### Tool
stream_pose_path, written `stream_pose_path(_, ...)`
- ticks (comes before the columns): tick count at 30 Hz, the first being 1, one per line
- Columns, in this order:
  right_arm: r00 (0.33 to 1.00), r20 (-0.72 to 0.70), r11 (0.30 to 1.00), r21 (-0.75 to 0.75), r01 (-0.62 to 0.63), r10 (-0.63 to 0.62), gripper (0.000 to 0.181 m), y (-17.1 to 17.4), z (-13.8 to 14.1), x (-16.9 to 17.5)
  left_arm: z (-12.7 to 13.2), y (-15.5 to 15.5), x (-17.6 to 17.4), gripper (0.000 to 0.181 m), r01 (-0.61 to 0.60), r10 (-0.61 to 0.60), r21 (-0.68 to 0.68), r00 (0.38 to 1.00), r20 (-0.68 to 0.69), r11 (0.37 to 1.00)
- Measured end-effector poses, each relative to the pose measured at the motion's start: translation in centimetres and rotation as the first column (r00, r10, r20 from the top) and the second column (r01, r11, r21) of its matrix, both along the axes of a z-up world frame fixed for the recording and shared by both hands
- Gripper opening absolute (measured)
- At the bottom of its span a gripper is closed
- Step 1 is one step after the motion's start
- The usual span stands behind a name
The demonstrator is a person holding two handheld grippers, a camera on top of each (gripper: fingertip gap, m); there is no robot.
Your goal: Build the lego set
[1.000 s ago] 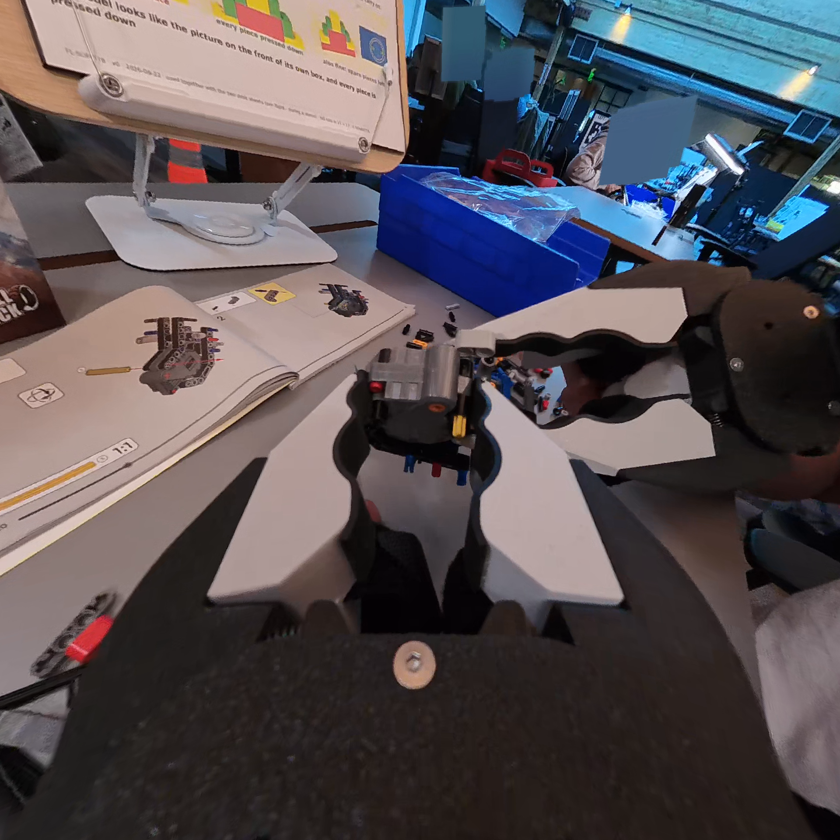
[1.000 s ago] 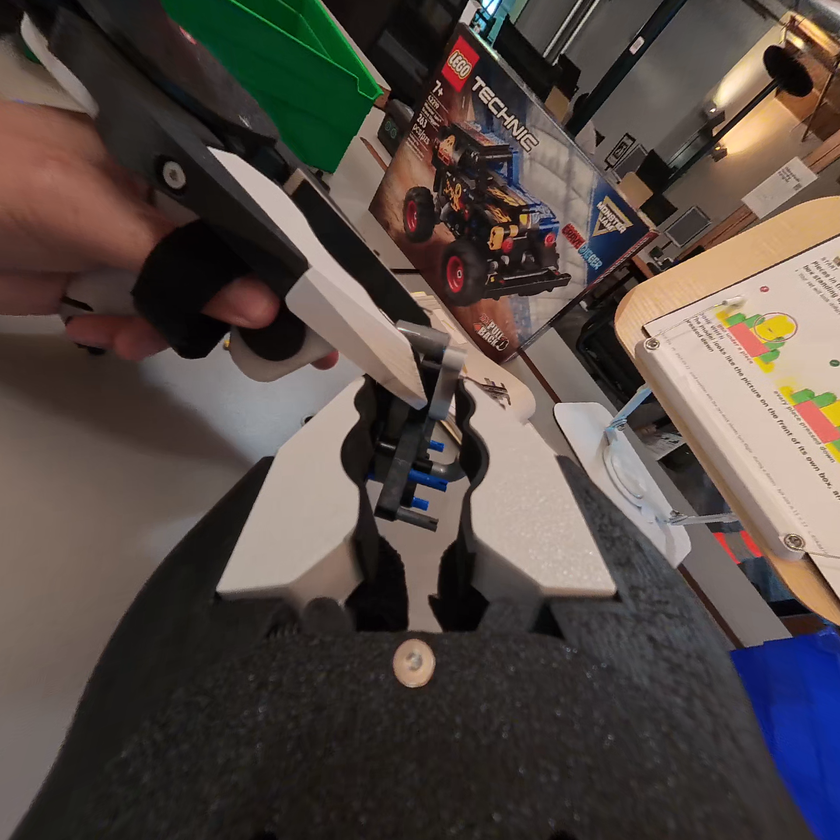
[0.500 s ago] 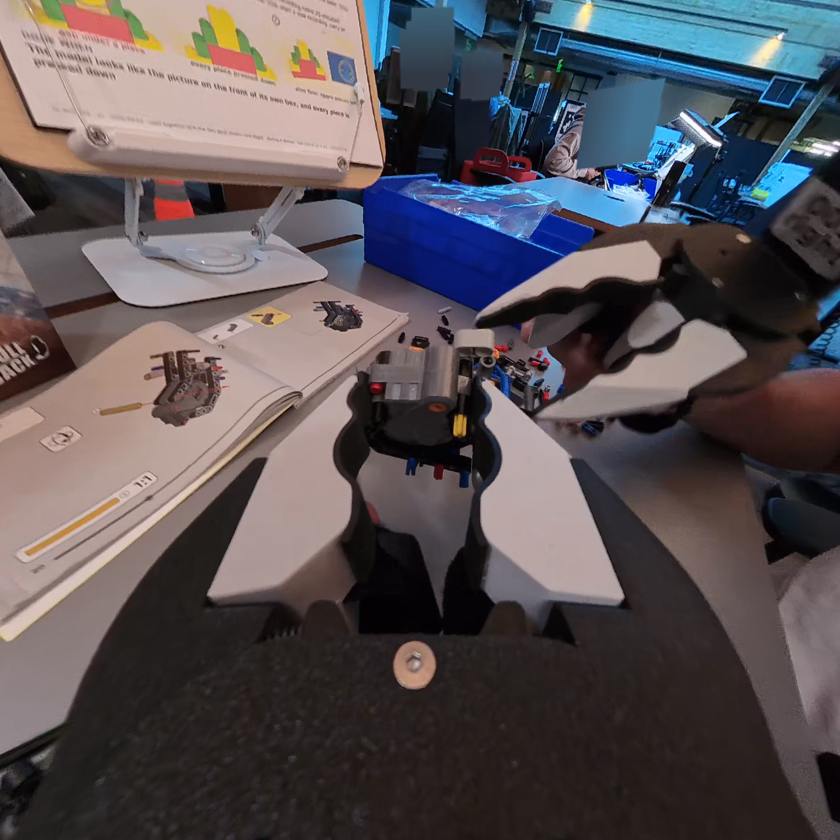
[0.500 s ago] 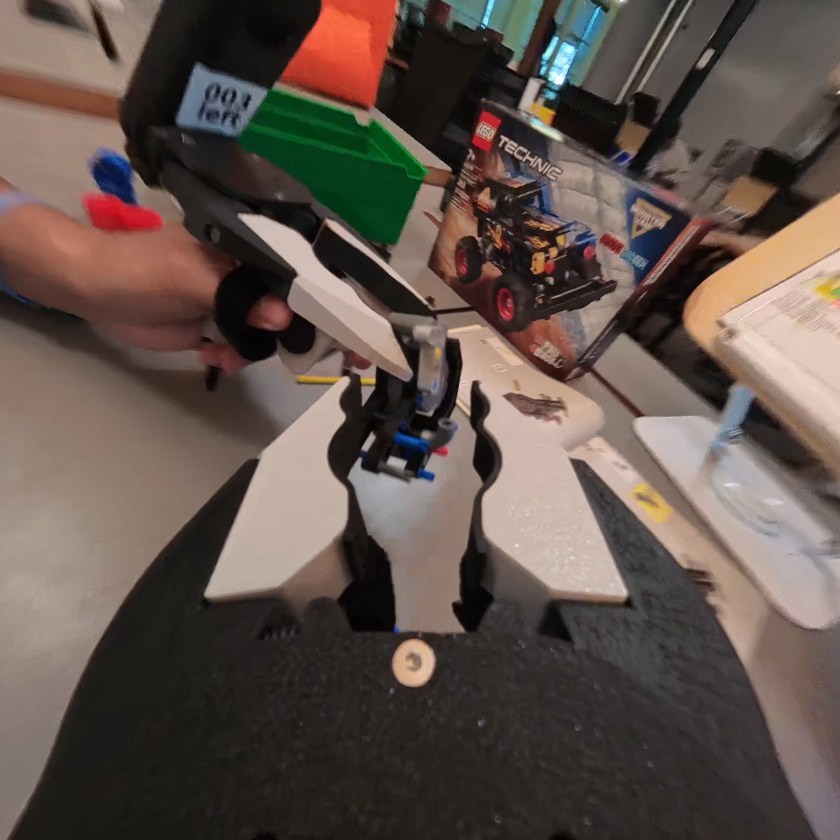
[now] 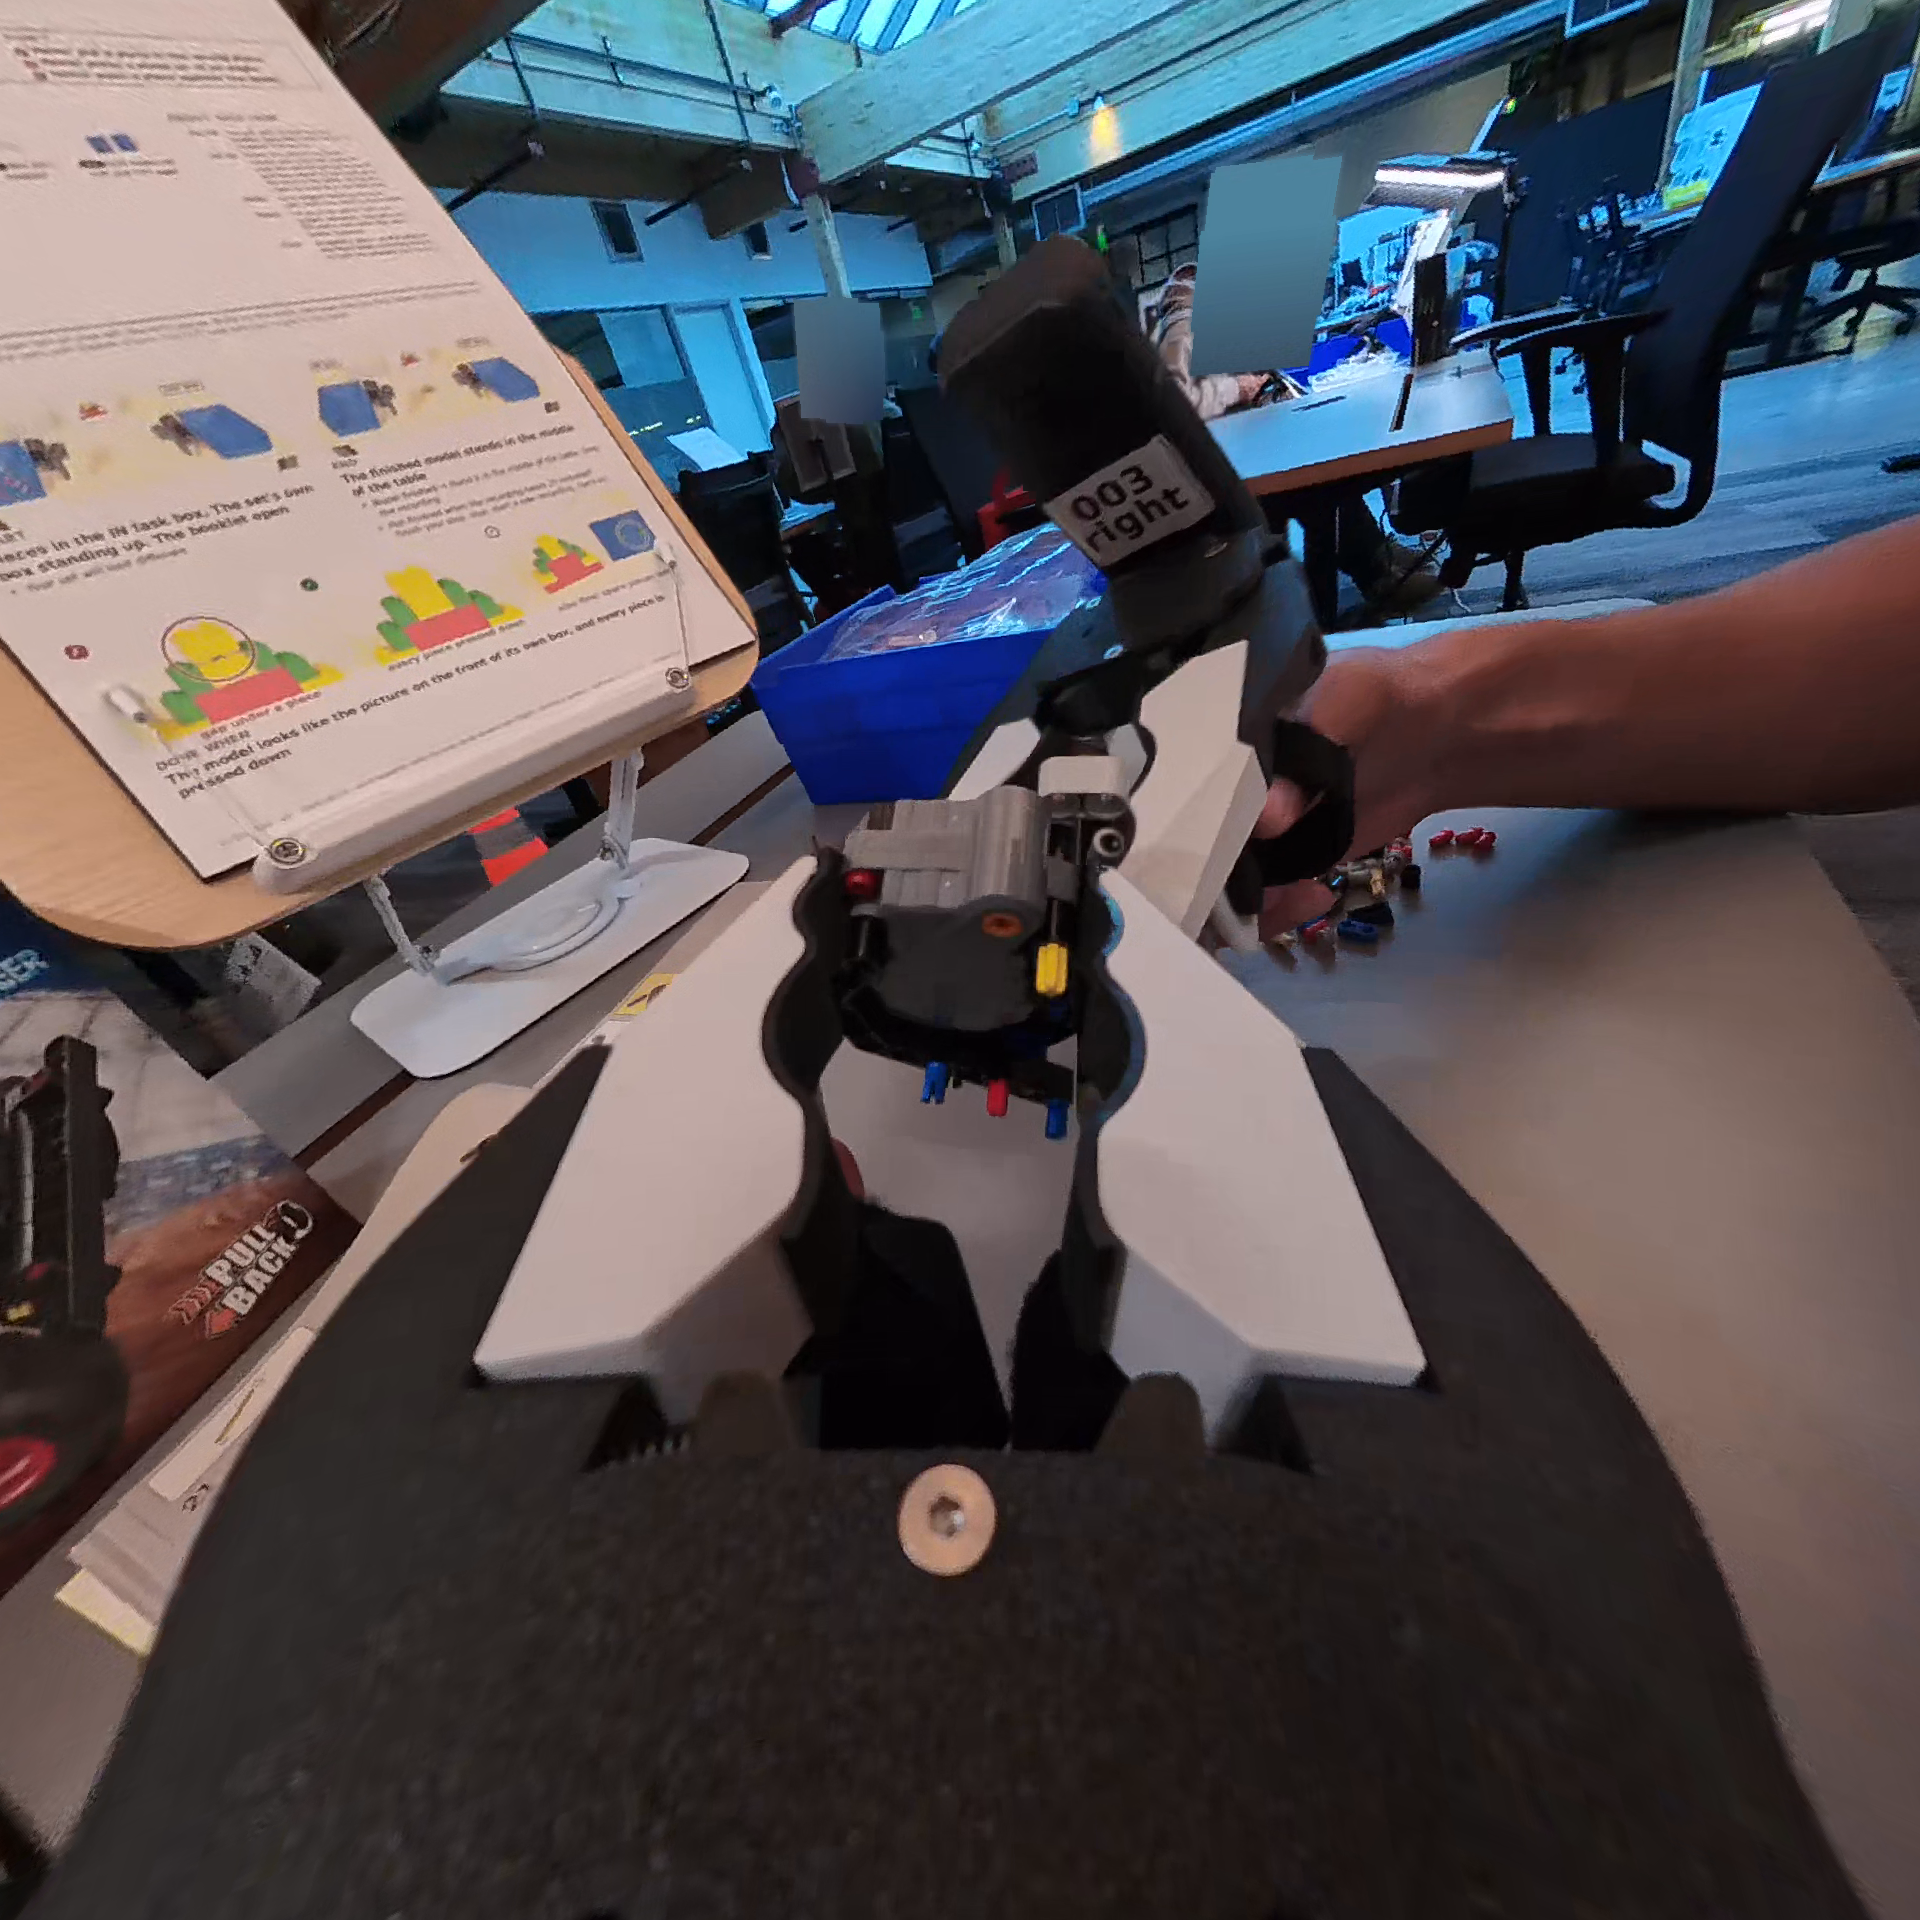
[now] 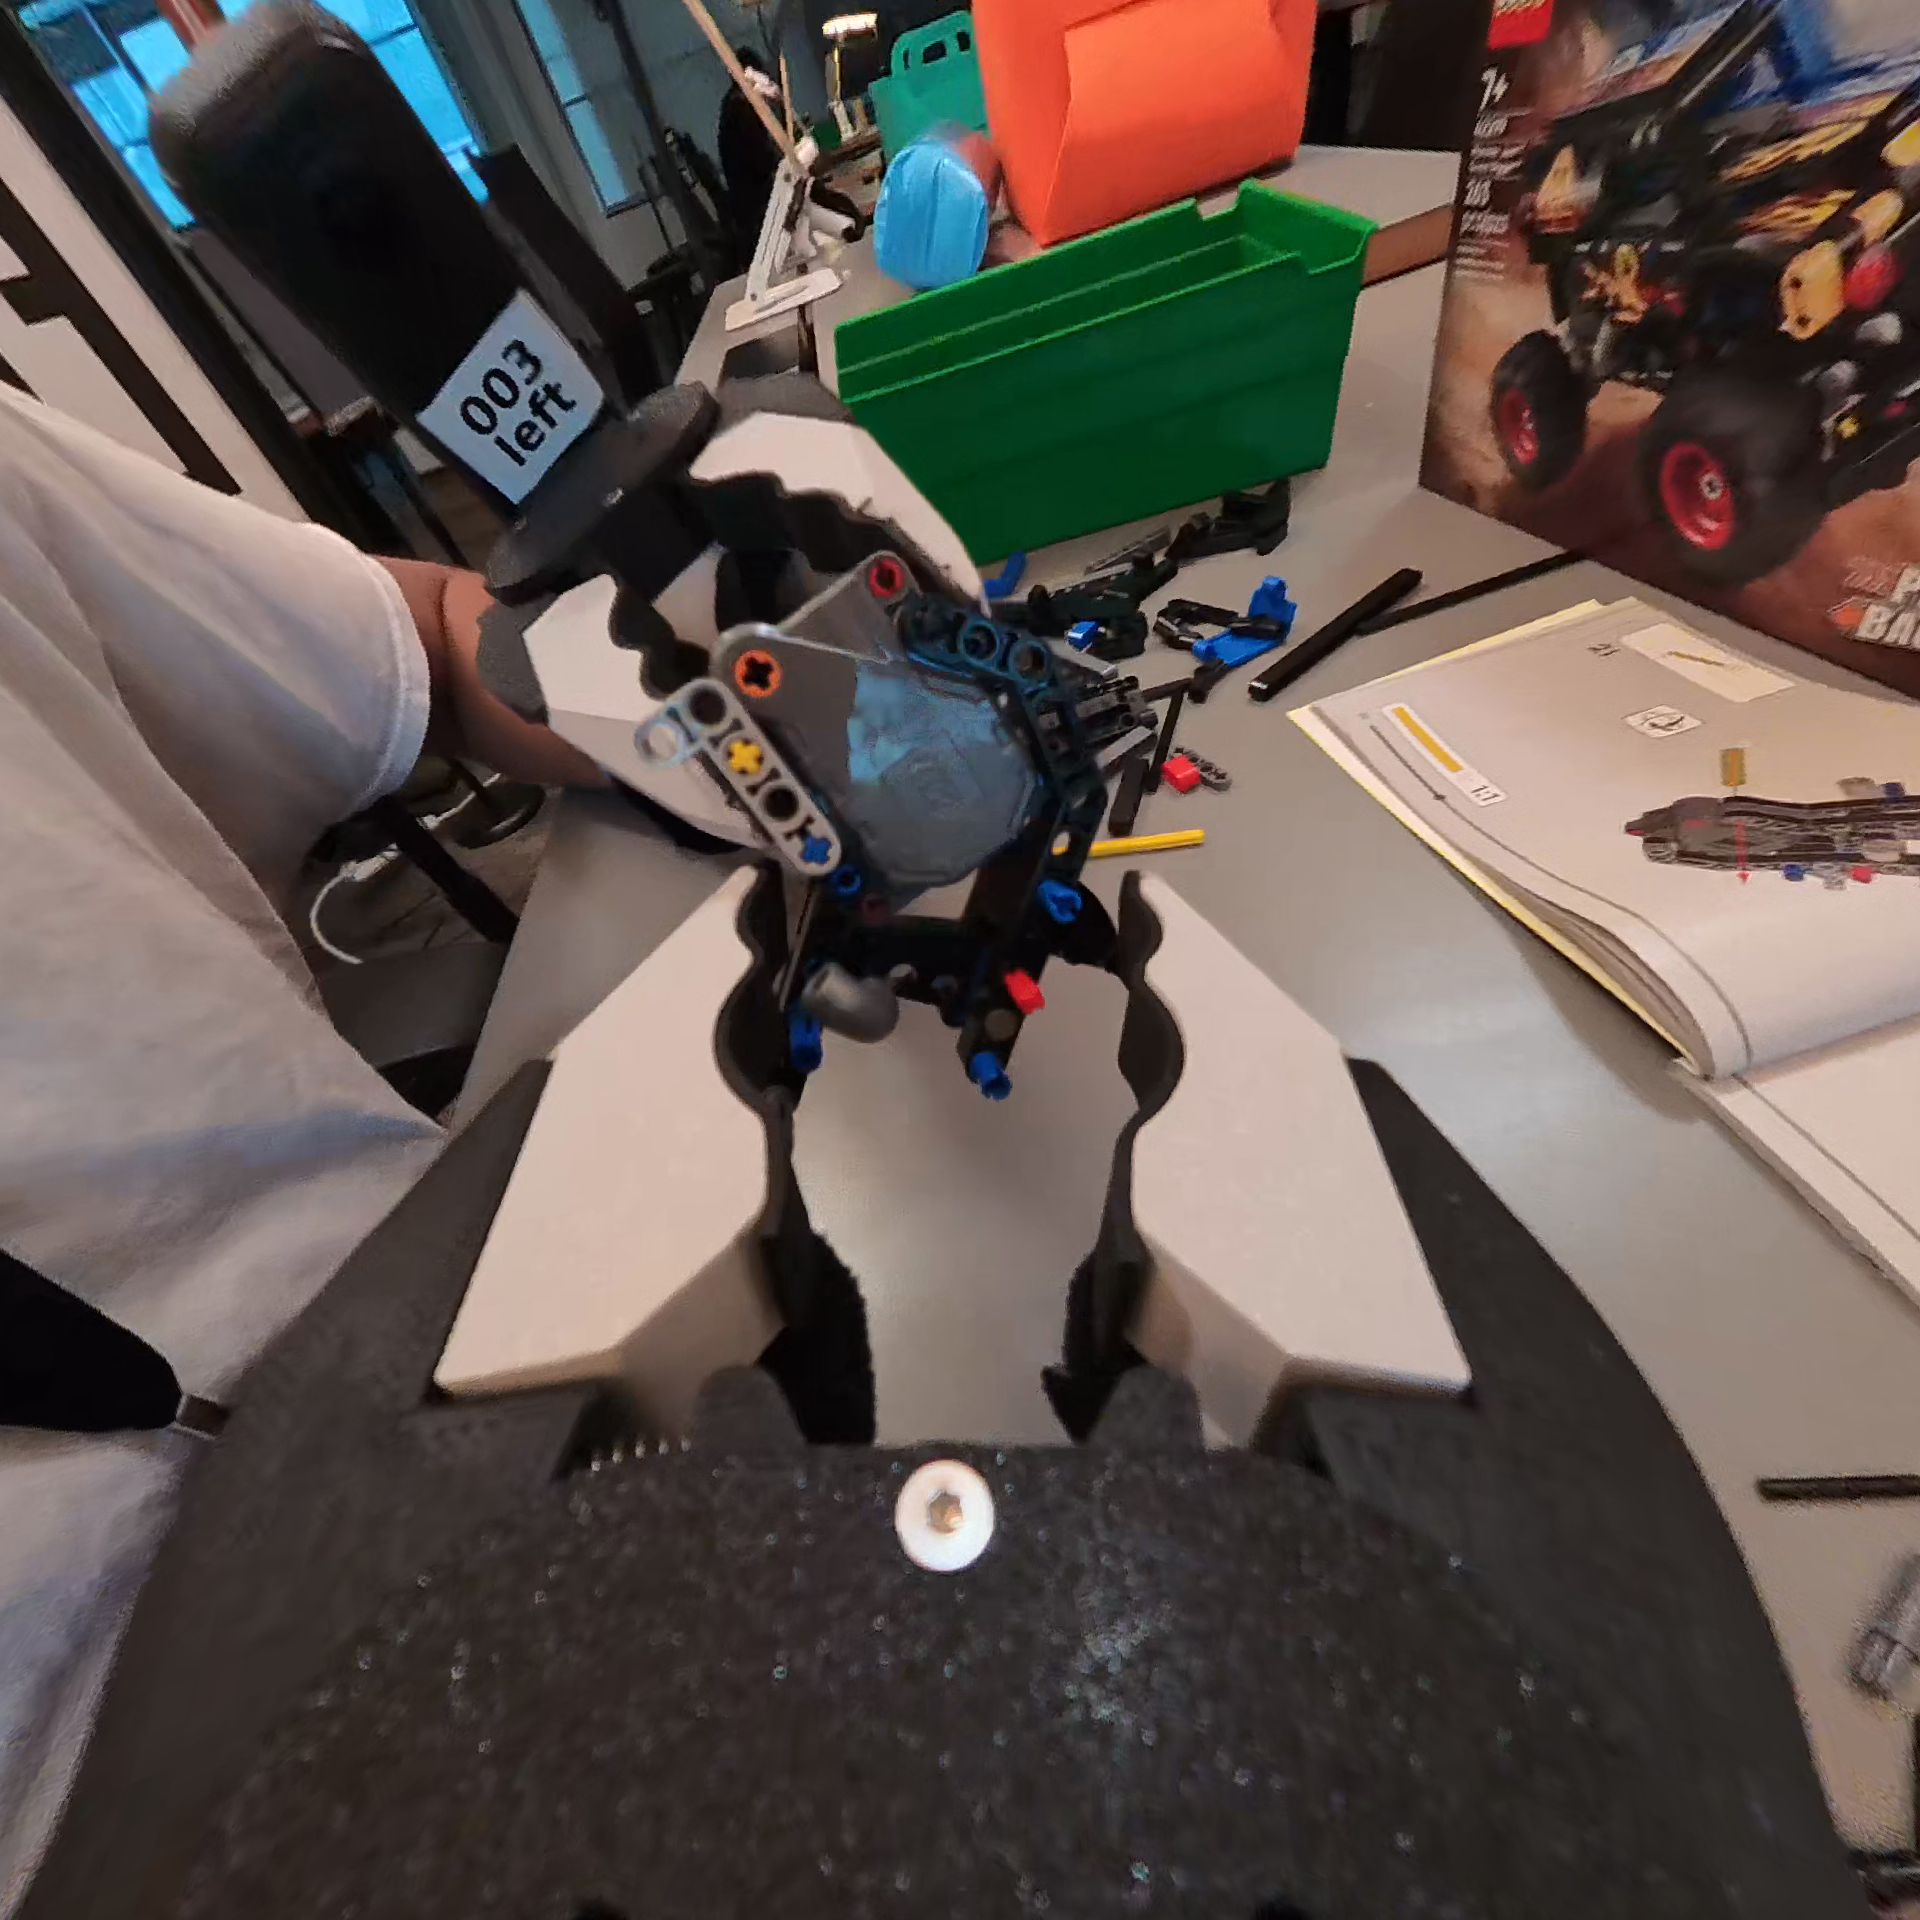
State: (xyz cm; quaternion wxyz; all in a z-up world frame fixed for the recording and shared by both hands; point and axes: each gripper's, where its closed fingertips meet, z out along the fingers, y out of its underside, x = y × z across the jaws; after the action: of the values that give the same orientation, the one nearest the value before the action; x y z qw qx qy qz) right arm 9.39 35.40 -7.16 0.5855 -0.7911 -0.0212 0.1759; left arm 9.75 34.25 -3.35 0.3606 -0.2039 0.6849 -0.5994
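My left gripper (image 5: 956, 904) is shut on a partly built Lego assembly (image 5: 966, 914): a grey motor block in a black frame with blue, red and yellow pins. It holds the assembly in the air above the table. In the right wrist view the assembly (image 6: 914, 769) hangs from the left gripper (image 6: 790, 582), and its lower end lies between the spread fingers of my right gripper (image 6: 940, 904). The right gripper is open. In the left wrist view the right gripper (image 5: 1101, 748) stands just behind the assembly.
An open instruction booklet (image 6: 1662, 790) lies at the right, with the set's box (image 6: 1714, 312) behind it. A green bin (image 6: 1091, 395) stands at the back. Loose pieces (image 6: 1195, 623) and a yellow axle (image 6: 1143, 842) lie on the table. A blue bin (image 5: 883, 696) and a sheet stand (image 5: 312, 520) are nearby. My two grippers' fingertips are within a few centimetres of each other. The yellow axle (image 6: 1143, 842) is about 15 cm from both grippers' fingertips.
My right gripper let go of the assembly, opened, and swung round behind it. My left gripper kept its hold and tilted upward with the assembly.
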Motion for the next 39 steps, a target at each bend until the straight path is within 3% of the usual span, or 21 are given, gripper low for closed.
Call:
stream_pose_path(6,0.999,0.049,0.994,-0.111,0.009,-0.003,0.055,-0.2,-1.4,0.9,-1.5,-0.1,0.3,0.041,-0.010,0.013,0.068,0.999,-0.051,0.998)
stream_pose_path(8,0.990,0.138,0.981,-0.187,0.056,-0.031,0.054,-0.5,-1.7,1.9,-2.0,0.2,0.5,0.043,-0.001,0.008,0.078,0.997,-0.083,0.997)
stream_pose_path(10,0.967,0.247,0.958,-0.259,0.123,-0.058,0.054,-1.3,-1.5,3.4,-2.6,0.5,0.6,0.057,0.016,-0.005,0.102,0.994,-0.112,0.995)
stream_pose_path(13,0.933,0.357,0.868,-0.475,0.144,0.040,0.053,-2.8,-2.3,4.7,-3.2,1.5,0.5,0.060,0.057,-0.038,0.126,0.988,-0.152,0.990)
stream_pose_path(16,0.867,0.453,0.745,-0.648,0.161,0.207,0.053,-3.5,-3.1,4.9,-2.3,3.3,1.0,0.053,0.065,-0.057,0.042,0.984,-0.171,0.997)
stream_pose_path(20,0.770,0.493,0.601,-0.778,0.182,0.405,0.051,-3.0,-5.0,4.1,-3.0,6.8,3.6,0.053,-0.046,0.018,-0.080,0.946,-0.324,0.996)
stream_pose_path(23,0.683,0.525,0.529,-0.816,0.233,0.508,0.051,-2.7,-6.2,3.7,-4.7,9.3,5.4,0.051,-0.160,0.108,-0.092,0.904,-0.413,0.983)
stream_pose_path(26,0.677,0.520,0.524,-0.821,0.227,0.521,0.050,-2.1,-6.8,2.9,-5.3,10.5,6.1,0.050,-0.216,0.156,-0.090,0.884,-0.441,0.972)
stream_pose_path(33,0.620,0.616,0.559,-0.764,0.321,0.486,0.050,-0.4,-7.6,3.5,-4.7,9.8,5.7,0.047,-0.227,0.196,-0.033,0.898,-0.394,0.973)
stream_pose_path(39,0.520,0.703,0.582,-0.704,0.408,0.486,0.058,0.1,-7.8,3.5,-4.9,9.9,5.6,0.048,-0.249,0.229,0.004,0.885,-0.405,0.969)
